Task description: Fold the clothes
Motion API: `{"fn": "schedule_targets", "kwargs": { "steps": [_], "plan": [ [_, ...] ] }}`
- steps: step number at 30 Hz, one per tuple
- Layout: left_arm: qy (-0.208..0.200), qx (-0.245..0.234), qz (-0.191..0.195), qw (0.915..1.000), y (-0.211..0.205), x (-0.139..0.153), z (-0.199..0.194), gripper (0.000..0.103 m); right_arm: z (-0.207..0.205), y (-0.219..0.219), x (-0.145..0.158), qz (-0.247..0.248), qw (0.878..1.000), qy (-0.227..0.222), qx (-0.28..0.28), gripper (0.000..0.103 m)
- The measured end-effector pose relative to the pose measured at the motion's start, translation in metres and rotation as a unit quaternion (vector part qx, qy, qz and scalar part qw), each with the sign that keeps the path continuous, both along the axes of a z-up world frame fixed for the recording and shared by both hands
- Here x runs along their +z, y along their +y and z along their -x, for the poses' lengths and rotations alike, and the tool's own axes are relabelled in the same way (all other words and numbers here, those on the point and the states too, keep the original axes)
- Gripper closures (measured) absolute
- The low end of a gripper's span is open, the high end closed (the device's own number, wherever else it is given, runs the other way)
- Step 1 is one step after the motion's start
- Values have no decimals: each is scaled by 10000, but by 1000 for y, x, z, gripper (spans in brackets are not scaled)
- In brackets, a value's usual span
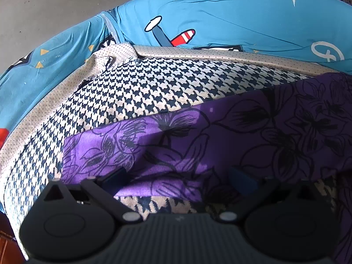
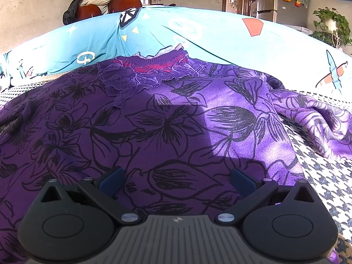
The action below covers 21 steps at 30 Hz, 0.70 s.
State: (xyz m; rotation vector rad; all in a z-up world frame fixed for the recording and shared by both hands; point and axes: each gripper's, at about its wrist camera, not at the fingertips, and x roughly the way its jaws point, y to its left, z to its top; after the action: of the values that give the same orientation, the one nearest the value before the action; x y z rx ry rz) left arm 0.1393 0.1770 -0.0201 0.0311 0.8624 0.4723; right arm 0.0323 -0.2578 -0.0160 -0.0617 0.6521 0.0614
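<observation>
Purple floral blouse (image 2: pixel 154 118) spread flat across houndstooth blanket (image 1: pixel 136 83), ready for folding; left gripper (image 1: pixel 178 180) and right gripper (image 2: pixel 177 180) poised low, jaws apart, empty.

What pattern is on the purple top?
Black outlined flowers on the purple top, with a lace collar; clearest in the right wrist view.

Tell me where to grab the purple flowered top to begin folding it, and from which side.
Probably take the purple flowered top by the loose sleeve trailing off to the right onto the houndstooth cloth. Come from the right with the right tool, now open: that sleeve is bunched and raised, so its edge offers a pinchable fold, unlike the flat body.
</observation>
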Motion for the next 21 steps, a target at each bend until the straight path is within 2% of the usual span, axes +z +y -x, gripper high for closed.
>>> {"fn": "schedule_targets", "kwargs": {
  "steps": [14,21],
  "plan": [
    [14,76,-45,10000,-3,2,3,0,0,0,0,-12,10000,-1,5,0],
    [-130,-80,162,9998,-16,17,7,0,0,-1,0,-13,10000,-1,7,0]
  ]
}}
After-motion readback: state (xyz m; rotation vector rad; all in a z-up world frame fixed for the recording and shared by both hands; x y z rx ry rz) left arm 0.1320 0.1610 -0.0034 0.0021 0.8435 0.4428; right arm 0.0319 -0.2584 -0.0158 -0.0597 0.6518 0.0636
